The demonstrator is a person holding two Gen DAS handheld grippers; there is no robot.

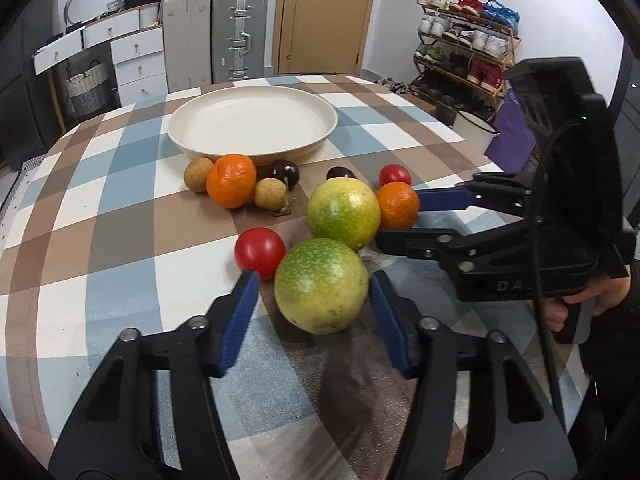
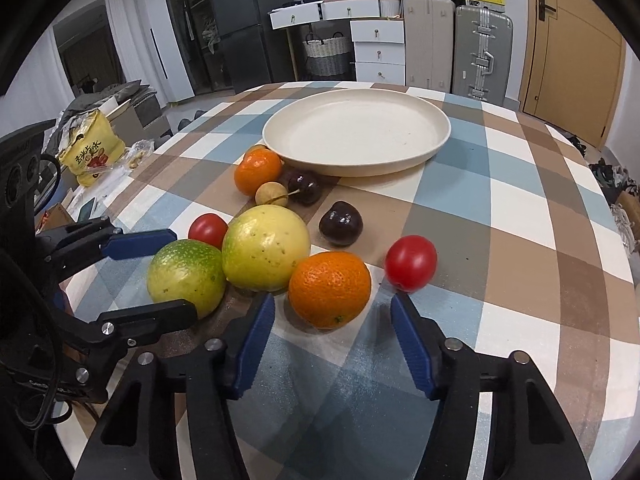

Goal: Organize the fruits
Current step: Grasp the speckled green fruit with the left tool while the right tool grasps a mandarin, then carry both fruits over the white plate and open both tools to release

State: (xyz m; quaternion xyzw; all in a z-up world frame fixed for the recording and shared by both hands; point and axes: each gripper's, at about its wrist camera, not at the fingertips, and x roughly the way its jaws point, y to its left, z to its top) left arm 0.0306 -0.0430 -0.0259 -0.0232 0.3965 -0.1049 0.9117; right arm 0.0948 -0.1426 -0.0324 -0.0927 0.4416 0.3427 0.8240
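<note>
The left gripper (image 1: 312, 284) is spread wide around a green fruit (image 1: 321, 286), one blue pad on each side, with a gap still showing between pads and skin. The right gripper (image 2: 332, 308) is likewise spread, its fingers flanking an orange (image 2: 329, 289) without touching it. A yellow fruit (image 2: 266, 248) sits between the green fruit and this orange, touching both. A tomato (image 2: 411, 263) lies just right of the orange; another tomato (image 1: 260, 252) lies left of the green fruit. Farther off, a second orange (image 1: 231, 180), two longans (image 1: 197, 174) and two dark cherries (image 2: 341, 223) cluster near the empty cream plate (image 1: 200, 120) on the checked tablecloth (image 1: 100, 220).
</note>
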